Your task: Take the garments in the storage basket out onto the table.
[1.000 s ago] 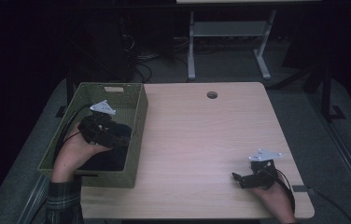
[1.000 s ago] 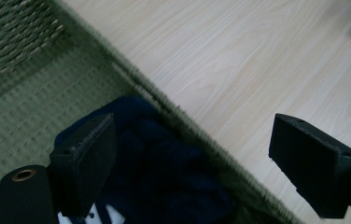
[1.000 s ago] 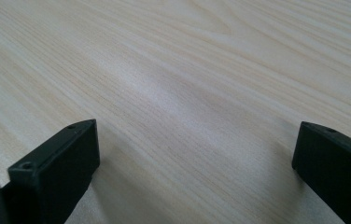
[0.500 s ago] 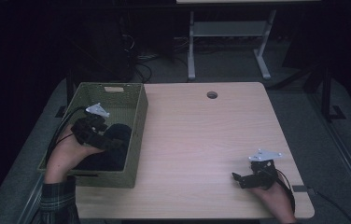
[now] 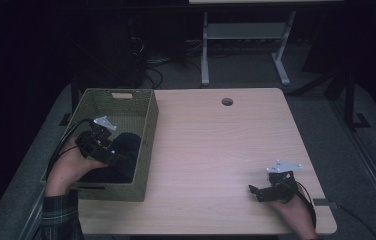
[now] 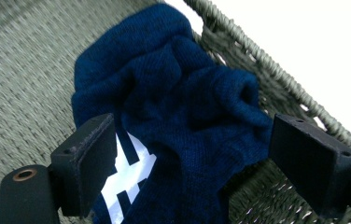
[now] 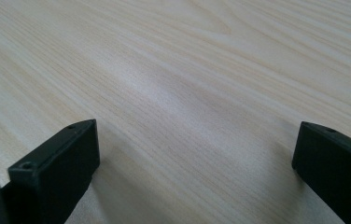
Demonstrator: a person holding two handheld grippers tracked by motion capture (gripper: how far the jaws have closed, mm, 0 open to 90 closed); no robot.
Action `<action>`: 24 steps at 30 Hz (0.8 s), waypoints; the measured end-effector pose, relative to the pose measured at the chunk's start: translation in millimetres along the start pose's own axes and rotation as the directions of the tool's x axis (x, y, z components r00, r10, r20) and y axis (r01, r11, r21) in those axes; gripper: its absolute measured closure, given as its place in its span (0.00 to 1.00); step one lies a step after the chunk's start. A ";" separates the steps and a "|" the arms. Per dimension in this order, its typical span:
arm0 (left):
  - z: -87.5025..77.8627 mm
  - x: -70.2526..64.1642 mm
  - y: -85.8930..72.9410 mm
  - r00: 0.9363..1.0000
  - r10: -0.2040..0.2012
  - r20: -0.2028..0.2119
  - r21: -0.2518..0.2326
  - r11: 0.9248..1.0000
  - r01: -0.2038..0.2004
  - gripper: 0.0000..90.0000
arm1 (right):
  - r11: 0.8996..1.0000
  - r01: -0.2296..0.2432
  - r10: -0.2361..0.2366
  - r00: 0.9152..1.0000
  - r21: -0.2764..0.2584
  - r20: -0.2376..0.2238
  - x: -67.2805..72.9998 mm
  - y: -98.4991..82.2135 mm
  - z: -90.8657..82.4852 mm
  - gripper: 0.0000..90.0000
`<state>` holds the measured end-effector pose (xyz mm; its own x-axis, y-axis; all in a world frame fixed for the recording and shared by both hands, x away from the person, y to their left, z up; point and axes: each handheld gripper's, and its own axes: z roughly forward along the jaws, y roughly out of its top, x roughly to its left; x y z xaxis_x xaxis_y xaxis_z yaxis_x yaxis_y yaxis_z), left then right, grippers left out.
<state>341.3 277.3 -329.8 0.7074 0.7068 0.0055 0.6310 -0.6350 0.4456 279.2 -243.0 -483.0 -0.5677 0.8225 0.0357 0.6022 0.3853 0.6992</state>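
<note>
Left gripper (image 5: 107, 150) inside the woven green basket (image 5: 148, 131), which stands at the tabletop's (image 5: 216, 145) left edge, its near end close to the front left corner. Jaws spread wide, closed on nothing. From the left gripper view, a crumpled navy knit garment (image 6: 187, 116) with a white printed patch lies between them on the basket floor; one jaw sits just beside the white patch, the other just beside the garment's far fold and close to the basket's braided rim. Whether either jaw touches the fabric, cannot tell. In the high view the garment (image 5: 121, 155) is a dark heap in the basket's near half, against the wall facing the table's middle. The person's left hand (image 5: 68, 167) reaches over the basket's outer wall; plaid sleeve at the bottom edge.

Right gripper (image 5: 272, 189) low over bare wood near the front right corner, well apart from the basket. Jaws wide apart, nothing between them but wood grain.

Round cable hole (image 5: 227, 101) near the tabletop's far edge.
</note>
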 end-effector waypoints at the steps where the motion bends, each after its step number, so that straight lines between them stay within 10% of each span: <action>1: 0.0 0.0 0.0 1.000 0.000 0.000 0.000 1.000 0.000 0.17 | 1.000 0.002 -0.002 1.000 -0.001 0.001 -0.2 0.0 0.2 0.00; 24: 36.7 6.7 -1.8 0.999 -0.036 0.021 0.147 0.989 0.032 0.17 | 1.000 0.002 -0.002 1.000 0.000 0.001 -0.1 -0.1 0.1 0.00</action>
<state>356.6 271.7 -363.4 0.6910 0.7223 -0.0293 0.6934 -0.6508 0.3093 279.3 -243.1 -483.1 -0.5683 0.8221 0.0338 0.6010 0.3867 0.6995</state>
